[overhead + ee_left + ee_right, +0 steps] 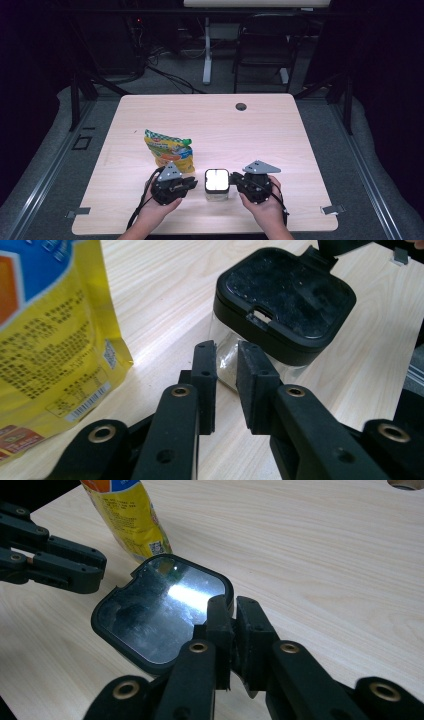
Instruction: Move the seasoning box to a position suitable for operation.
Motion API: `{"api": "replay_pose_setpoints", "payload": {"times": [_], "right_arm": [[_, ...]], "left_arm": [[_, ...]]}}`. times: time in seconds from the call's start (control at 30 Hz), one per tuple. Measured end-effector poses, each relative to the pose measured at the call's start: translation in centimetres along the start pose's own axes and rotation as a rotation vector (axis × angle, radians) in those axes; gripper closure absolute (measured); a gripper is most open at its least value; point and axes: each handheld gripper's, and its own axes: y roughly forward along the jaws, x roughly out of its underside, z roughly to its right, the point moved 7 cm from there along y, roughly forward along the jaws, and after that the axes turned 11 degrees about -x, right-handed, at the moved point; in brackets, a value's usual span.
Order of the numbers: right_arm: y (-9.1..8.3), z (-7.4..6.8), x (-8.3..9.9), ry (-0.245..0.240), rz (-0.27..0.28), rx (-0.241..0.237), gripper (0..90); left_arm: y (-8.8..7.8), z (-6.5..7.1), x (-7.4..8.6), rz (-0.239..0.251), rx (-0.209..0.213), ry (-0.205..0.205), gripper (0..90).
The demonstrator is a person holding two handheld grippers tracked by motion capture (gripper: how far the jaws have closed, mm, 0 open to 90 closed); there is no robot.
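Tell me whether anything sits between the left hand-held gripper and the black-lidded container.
Nothing visible does. The left hand-held gripper points straight at the clear container with only bare table around; the yellow snack bag lies off to one side.

Table (280, 130): pale wood grain, small dark round hole (241, 106) at far edge. Jar (240, 347): clear body, glossy black lid (287, 295), glares white in the high view. Pouch (169, 151): yellow, green-and-white checked top strip, orange and blue print on front, small dark text, white barcode patch on back. Left gripper (193, 184) and right gripper (233, 178): black, brass-ringed screw holes, grey plates on top. Floor around table: grey.
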Motion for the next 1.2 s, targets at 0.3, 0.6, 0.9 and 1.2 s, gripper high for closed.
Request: {"api": "replay_pose_setpoints", "payload": {"times": [0.3, 0.6, 0.9, 1.2], "right_arm": [[0.0, -0.1, 0.1, -0.013, 0.018, 0.016, 86.2], [0.0, 0.0, 0.2, -0.011, 0.03, 0.006, 86.3], [0.0, 0.0, 0.3, 0.002, 0.034, 0.0, 86.2], [0.0, 0.0, 0.3, 0.003, 0.041, 0.003, 86.2]], "left_arm": [[0.5, 1.2, 0.2, -0.017, 0.026, 0.033, 84.3], [0.5, 1.9, 0.2, -0.014, 0.051, 0.038, 88.7], [0.7, 2.3, 0.3, -0.029, 0.076, 0.046, 90.0], [0.5, 2.2, 0.1, -0.019, 0.082, 0.037, 90.0]]}}
